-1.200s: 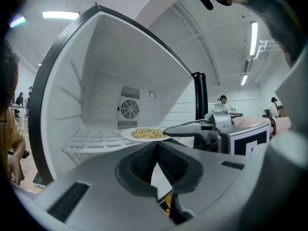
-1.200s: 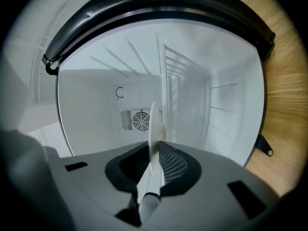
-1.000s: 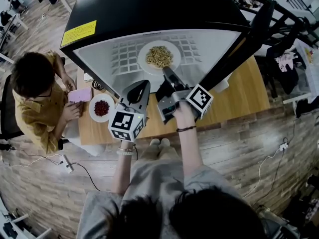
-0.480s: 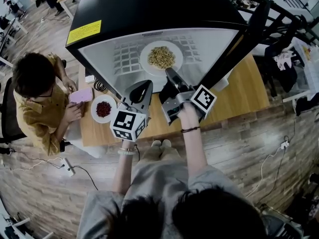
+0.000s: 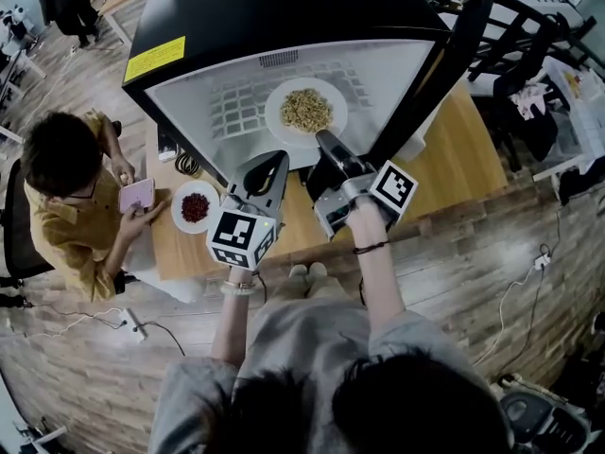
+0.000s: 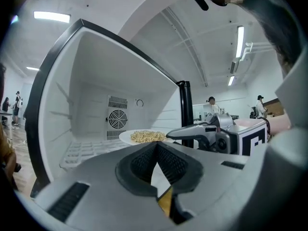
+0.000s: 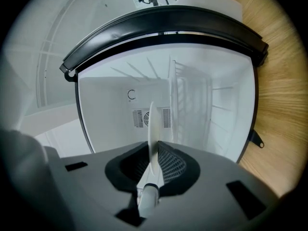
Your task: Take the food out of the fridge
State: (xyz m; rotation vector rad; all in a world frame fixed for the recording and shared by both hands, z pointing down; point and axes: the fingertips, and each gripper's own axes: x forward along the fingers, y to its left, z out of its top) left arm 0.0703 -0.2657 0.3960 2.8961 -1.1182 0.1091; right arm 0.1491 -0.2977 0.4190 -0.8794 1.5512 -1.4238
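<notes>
A white plate (image 5: 277, 118) heaped with pale food (image 5: 305, 109) sits over the wire shelf (image 5: 236, 110) inside the open fridge (image 5: 284, 8). My right gripper (image 5: 323, 141) reaches into the fridge and is shut on the plate's near rim. In the right gripper view the plate (image 7: 153, 121) stands edge-on, pinched between the jaws of the right gripper (image 7: 155, 150). My left gripper (image 5: 275, 160) hovers just outside the fridge opening, to the left of the right one, shut and empty. In the left gripper view the left gripper (image 6: 155, 146) points at the food (image 6: 147, 136), with the right gripper (image 6: 192, 131) beside it.
The fridge stands on a wooden table (image 5: 454, 173). A second plate with dark red food (image 5: 194, 207) lies on the table at the left. A seated person (image 5: 66, 187) there holds a pink phone (image 5: 137, 195). The fridge door (image 5: 444, 55) stands open at the right.
Both grippers have shifted a little, the right one keeping its grip on the plate. The seated person has lowered the pink phone.
</notes>
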